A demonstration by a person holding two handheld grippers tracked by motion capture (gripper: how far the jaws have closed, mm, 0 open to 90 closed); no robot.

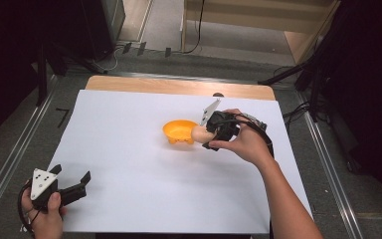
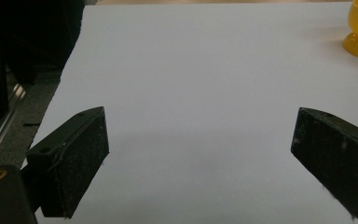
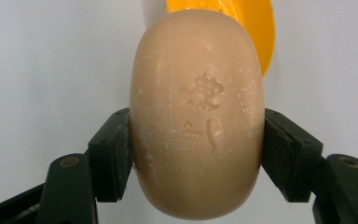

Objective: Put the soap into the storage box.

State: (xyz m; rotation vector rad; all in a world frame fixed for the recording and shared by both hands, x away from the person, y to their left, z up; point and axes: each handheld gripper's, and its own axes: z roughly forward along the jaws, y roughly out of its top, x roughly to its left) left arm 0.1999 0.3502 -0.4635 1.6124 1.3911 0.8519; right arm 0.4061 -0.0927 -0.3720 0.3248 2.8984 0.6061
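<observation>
Looking down from the high view, the right gripper [image 1: 205,133] sat right of the frame's centre, its jaws clamped on a beige oval bar of soap [image 1: 201,133] that hung just at the right rim of a small orange plastic bowl [image 1: 179,131]. That bowl stood on the white paper sheet [image 1: 129,164] covering the wooden table [image 1: 179,85]. At the lower left corner the left gripper [image 1: 82,183] rested at the sheet's edge, jaws spread apart and holding nothing, well away from the bowl.

In the left gripper view, the two black pads [image 2: 81,154] stood wide at the bottom of the frame over bare white sheet, and the orange bowl showed at the upper right corner.

In the right gripper view, the soap bar [image 3: 198,112] filled the centre, gripped across its narrow sides, an embossed mark facing the camera, and the bowl's orange rim [image 3: 256,28] peeked out behind it at the top.

Judging by this, the step was carrying the soap over the bowl. To do it well, the grip should stay firm, since soap is slick and rounded. Bringing the bar over the bowl's middle before lowering and letting go would keep the light bowl from tipping.
</observation>
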